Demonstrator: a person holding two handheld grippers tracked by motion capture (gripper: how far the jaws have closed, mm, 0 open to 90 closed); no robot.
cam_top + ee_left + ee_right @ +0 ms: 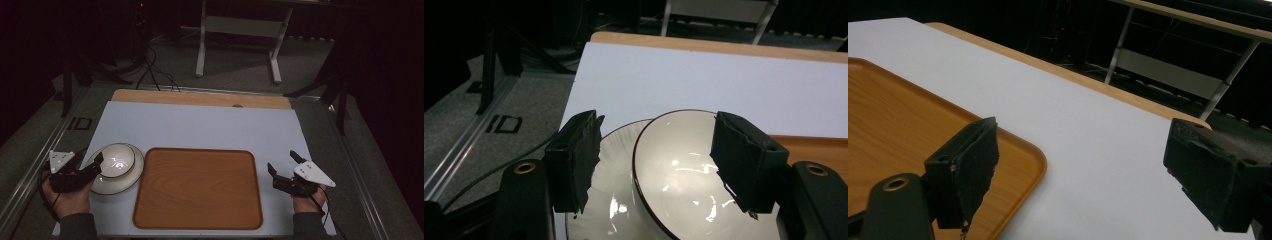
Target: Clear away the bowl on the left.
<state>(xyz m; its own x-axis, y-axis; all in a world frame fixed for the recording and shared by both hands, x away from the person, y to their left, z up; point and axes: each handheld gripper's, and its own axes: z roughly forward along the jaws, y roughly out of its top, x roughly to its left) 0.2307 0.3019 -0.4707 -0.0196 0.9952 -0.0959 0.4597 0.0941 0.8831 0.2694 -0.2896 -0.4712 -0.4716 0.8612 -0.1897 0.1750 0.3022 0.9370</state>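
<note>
- At the near left corner of the bench (pixel 200 127), left gripper (pixel 95 165) held in a hand (pixel 67 197), jaws spread apart around the near rim of a white bowl (pixel 117 160), gripping nothing yet (in the left gripper view, one jaw over the plate's rim, the other over the bowl's far side).
- At the near right edge, right gripper (pixel 285 162) in the other hand (pixel 307 200), jaws wide apart and empty, hanging over bare white sheet just right of the tray.
- Between the two, nearer the front edge, a wooden tray (pixel 197 187), rounded corners, flat on the white sheet (pixel 200 125), nothing on it.
- Just left of the tray, the bowl sitting on a cream plate (pixel 130 177), dark line around the bowl's rim, plate's edge close beside the tray's left side.
- Farther back, white sheet bare up to a strip of wood along the far edge.
- Beyond the bench, grey floor (pixel 235 62), black cables (pixel 152 70), and the white legs of a table frame (pixel 240 30) (dimly lit).
</note>
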